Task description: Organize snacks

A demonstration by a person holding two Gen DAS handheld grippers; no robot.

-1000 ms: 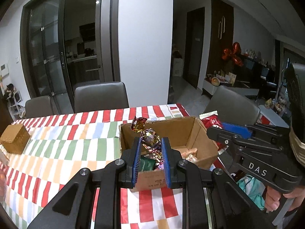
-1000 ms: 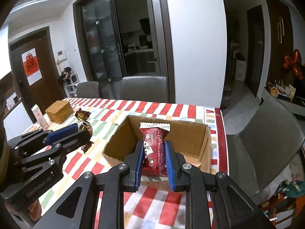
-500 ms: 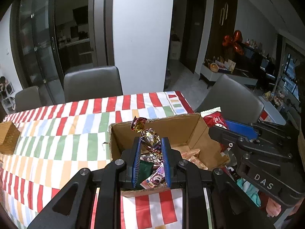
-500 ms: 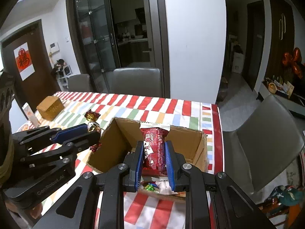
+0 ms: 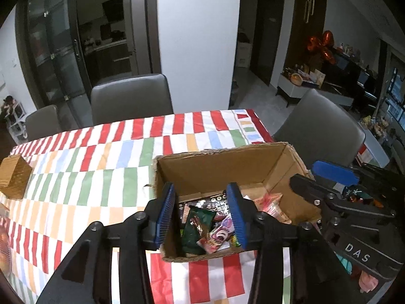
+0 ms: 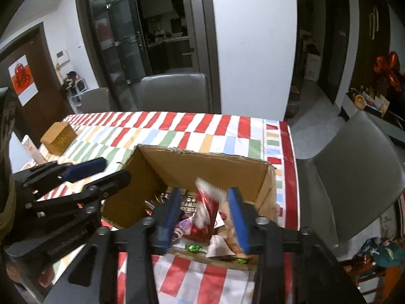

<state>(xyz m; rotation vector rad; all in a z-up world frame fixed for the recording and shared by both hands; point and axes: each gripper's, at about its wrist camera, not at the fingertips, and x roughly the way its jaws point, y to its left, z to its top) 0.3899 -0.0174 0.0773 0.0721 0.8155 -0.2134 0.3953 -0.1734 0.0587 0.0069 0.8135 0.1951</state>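
Observation:
An open cardboard box (image 5: pixel 222 167) stands on the striped tablecloth and holds several snack packets, among them a green packet (image 5: pixel 196 228). My left gripper (image 5: pixel 201 214) is open and empty above the box's near left part. My right gripper (image 6: pixel 205 217) is open above the box (image 6: pixel 202 167); a red snack packet (image 6: pixel 206 210), blurred, is between its fingers, loose and falling into the box. The right gripper also shows in the left wrist view (image 5: pixel 329 179), and the left gripper shows in the right wrist view (image 6: pixel 81 174).
A small woven box (image 6: pixel 59 138) sits at the table's left, also in the left wrist view (image 5: pixel 14 174). Grey chairs (image 5: pixel 130 98) stand behind the table and one (image 6: pixel 359 177) at its right end. The table edge runs just right of the box.
Both grippers moved over the box and opened. The foil candy left my left gripper and the red packet left my right gripper, dropping into the box.

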